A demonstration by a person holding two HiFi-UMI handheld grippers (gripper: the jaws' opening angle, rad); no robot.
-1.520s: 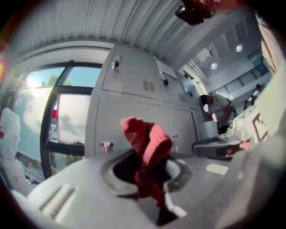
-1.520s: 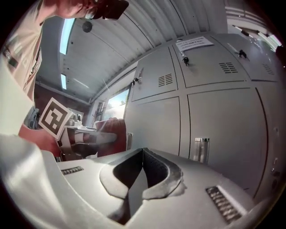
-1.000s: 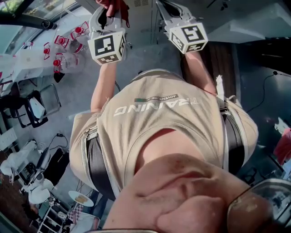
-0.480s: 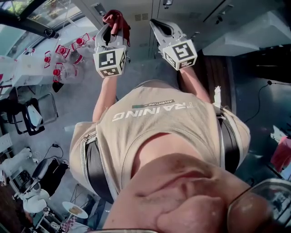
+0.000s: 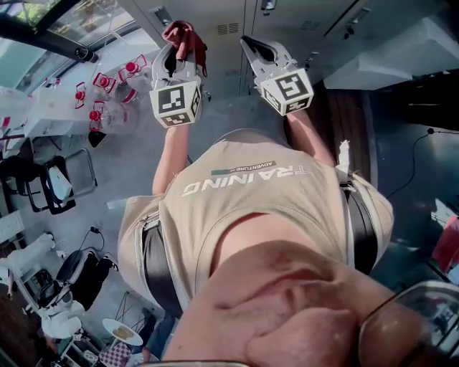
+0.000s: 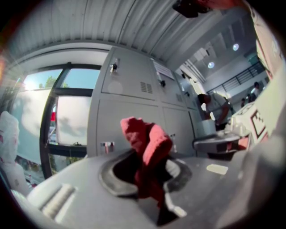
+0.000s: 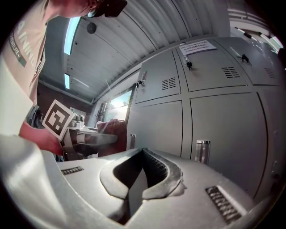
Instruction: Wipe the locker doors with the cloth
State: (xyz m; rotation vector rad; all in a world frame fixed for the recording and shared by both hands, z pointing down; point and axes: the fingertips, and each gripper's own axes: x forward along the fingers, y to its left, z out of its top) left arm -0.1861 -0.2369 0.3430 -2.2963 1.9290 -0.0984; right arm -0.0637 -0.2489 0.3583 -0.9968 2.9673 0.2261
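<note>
1. The left hand-held gripper (image 6: 149, 183) is clenched on a red cloth (image 6: 145, 150). The cloth stands bunched up out of the jaws.
2. The right hand-held gripper (image 7: 143, 176) has its jaws together and nothing is between them.
3. Both are raised in front of the grey locker doors (image 7: 219, 116). In the head view the cloth (image 5: 183, 34) is near the doors (image 5: 222, 18), but it seems not to touch them.
4. I judge that this is the approach step and that no wiping contact is made yet.
5. The next move calls for pressing the cloth flat on a door panel. Then come even strokes that keep clear of the handles and locks, so the cloth does not catch on them.
</note>
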